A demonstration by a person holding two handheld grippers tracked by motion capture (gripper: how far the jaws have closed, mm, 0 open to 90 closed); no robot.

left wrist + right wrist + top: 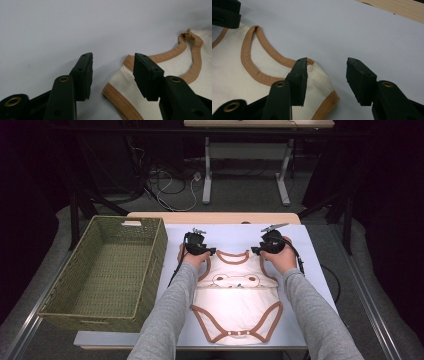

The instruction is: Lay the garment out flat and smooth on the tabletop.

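A cream baby bodysuit (235,300) with brown trim and a bear face print lies flat on a pale mat (310,270), neck toward the far side. My left gripper (212,251) hovers at its left shoulder. In the left gripper view the jaws (112,72) stand open, with the shoulder corner (120,82) between them, one jaw over fabric and one over bare mat. My right gripper (255,251) sits at the other shoulder. Its jaws (327,75) are open too, straddling the shoulder corner (322,80) beside a small white snap. No pad presses the cloth.
An empty green wicker basket (105,270) stands left of the mat, close to the left forearm. The wooden table edge (210,217) runs behind the mat. Beyond it are white desk legs (206,185) and cables on the floor.
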